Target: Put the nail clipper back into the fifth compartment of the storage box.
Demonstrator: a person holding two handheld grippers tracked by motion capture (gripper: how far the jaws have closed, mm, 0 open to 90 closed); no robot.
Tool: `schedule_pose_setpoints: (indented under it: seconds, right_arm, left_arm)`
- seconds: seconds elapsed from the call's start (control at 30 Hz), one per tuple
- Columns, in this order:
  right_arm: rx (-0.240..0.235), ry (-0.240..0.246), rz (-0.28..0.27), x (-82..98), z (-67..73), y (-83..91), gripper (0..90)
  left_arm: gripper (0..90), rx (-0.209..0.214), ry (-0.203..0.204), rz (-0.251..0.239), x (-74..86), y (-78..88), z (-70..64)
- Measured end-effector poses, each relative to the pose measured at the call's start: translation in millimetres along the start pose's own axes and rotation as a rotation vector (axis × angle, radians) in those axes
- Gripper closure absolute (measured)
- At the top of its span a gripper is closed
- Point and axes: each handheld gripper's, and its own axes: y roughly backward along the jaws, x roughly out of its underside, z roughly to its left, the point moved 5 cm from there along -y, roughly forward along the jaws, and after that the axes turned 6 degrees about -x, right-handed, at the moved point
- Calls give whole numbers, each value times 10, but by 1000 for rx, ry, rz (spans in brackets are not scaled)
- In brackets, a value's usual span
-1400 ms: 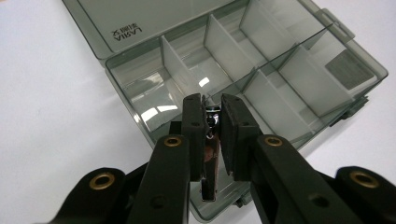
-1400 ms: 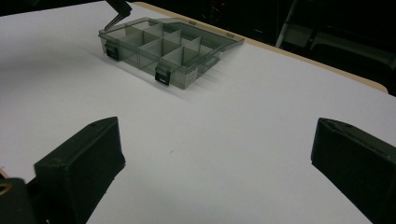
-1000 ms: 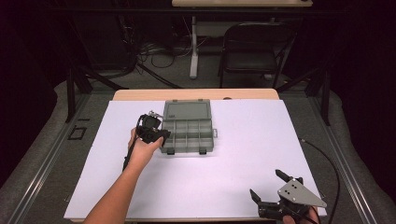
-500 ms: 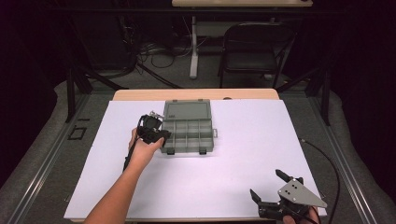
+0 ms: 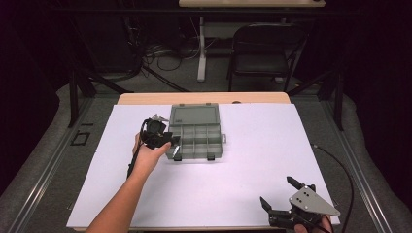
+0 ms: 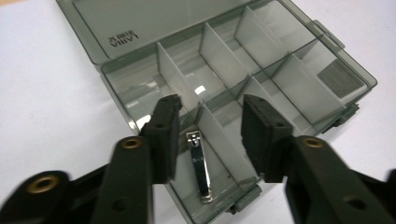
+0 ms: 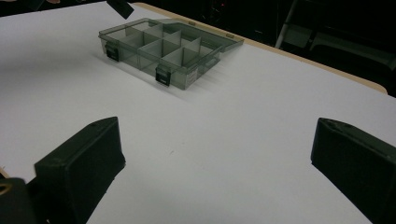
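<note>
At the left of the high view, the left gripper [image 5: 171, 141] hangs over the near-left corner of the smoky grey translucent plastic compartment box [image 5: 194, 133], which sits lid-open toward the far middle of the white-covered desk [image 5: 252, 160]. In the left gripper view the jaws have just been opening and now stand released, parted above the compartment nearest the box's front latch, with nothing pressed between the pads. Below and between them lies the small chrome metal nail clipper [image 6: 199, 164], flat on the floor of that compartment, lengthwise alongside the divider wall and apart from both jaws. Judgement: the step in hand is the deposit of the clipper into the box, and it appears complete. To finish well, the gripper should lift straight up and clear the divider and front wall before moving aside, so that neither the box nor the clipper is disturbed. The left forearm reaches in from the lower left, wrist bent, with the jaws angled down into the box. Further right, the box lid lies back flat toward the far edge. At the lower right, the right gripper [image 5: 277, 196] rests near the desk's near edge, well apart from the box, jaws spread wide and holding nothing, pointing toward the box.
</note>
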Motion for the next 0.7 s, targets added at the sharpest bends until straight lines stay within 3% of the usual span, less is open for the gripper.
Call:
schedule_pose_setpoints:
  seconds: [0.17, 0.27, 0.4, 0.7]
  right_arm:
    - [0, -1, 0, -2, -5, 2, 18]
    - [2, -4, -5, 0, -7, -4, 19]
    - [-1, -4, 0, 1, -7, 1, 19]
    - [-1, -11, -2, 4, -8, -11, 19]
  left_arm:
    - [429, -47, -11, -39, -23, 89, 39]
    - [421, -31, 5, -58, -31, 152, 50]
    - [421, -47, -39, -119, -64, 234, 61]
    - [321, 34, -7, -139, -126, 436, -2]
